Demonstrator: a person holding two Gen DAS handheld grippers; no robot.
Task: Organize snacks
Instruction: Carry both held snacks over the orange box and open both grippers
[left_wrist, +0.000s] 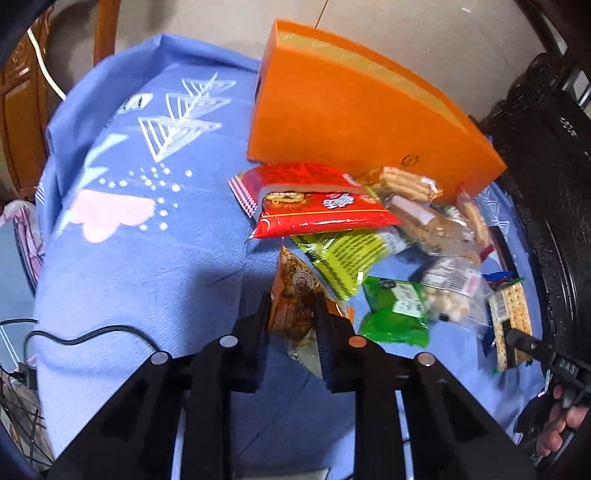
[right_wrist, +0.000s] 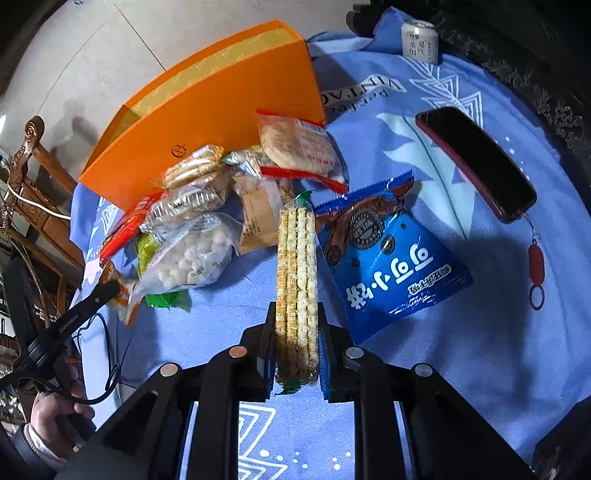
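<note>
My left gripper (left_wrist: 293, 314) is shut on an orange-brown snack packet (left_wrist: 295, 295), held over the blue cloth at the near edge of the snack pile. My right gripper (right_wrist: 297, 325) is shut on a long clear pack of crackers (right_wrist: 297, 266), standing on edge between the fingers. The pile holds a red packet (left_wrist: 314, 206), a yellow-green packet (left_wrist: 343, 254), a green packet (left_wrist: 395, 314), a clear bag of white puffs (right_wrist: 192, 254) and biscuit packs (right_wrist: 192, 170). An open orange box (left_wrist: 351, 110), also in the right wrist view (right_wrist: 207, 110), stands behind the pile.
A blue cookie bag (right_wrist: 388, 258) lies right of the crackers. A dark phone (right_wrist: 476, 162) and a white can (right_wrist: 419, 40) are on the blue tablecloth (left_wrist: 129, 258). Dark carved furniture (left_wrist: 546, 166) borders the table; a wooden chair (right_wrist: 29, 177) stands left.
</note>
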